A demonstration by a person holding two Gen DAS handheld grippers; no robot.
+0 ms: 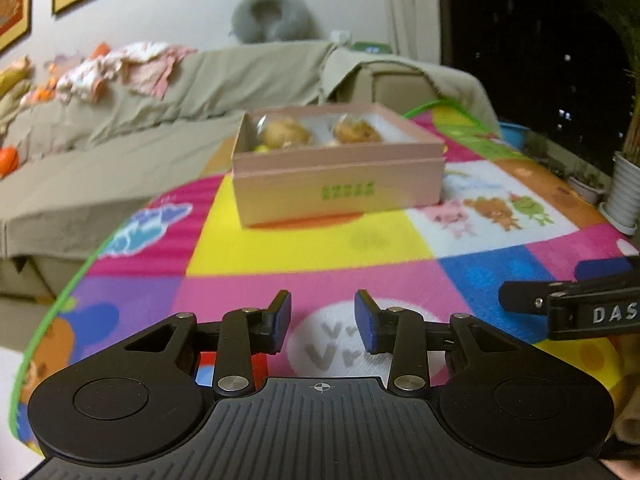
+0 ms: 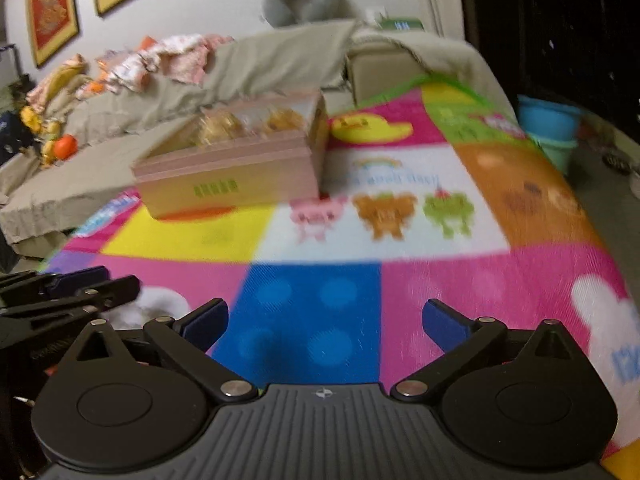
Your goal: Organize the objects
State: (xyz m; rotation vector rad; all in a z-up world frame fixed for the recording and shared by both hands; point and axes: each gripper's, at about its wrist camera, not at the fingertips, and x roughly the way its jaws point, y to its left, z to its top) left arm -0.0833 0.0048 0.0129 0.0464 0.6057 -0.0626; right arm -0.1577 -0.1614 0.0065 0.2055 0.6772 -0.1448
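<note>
A pink open box (image 1: 340, 184) stands on a colourful play mat (image 1: 312, 248), holding wrapped buns or pastries (image 1: 286, 132). It also shows in the right wrist view (image 2: 232, 176), to the upper left. My left gripper (image 1: 323, 322) is open and empty, low over the mat, well short of the box. My right gripper (image 2: 325, 322) is wide open and empty over the mat's blue square. Its fingers (image 1: 532, 300) enter the left wrist view at the right edge. The left gripper's fingers (image 2: 80, 288) show at the left of the right wrist view.
A beige-covered sofa (image 1: 140, 128) with scattered clothes (image 1: 120, 72) and a grey neck pillow (image 1: 272, 16) lies behind the mat. Blue and green tubs (image 2: 552, 128) stand off the mat's right side. A white plant pot (image 1: 626, 192) stands at far right.
</note>
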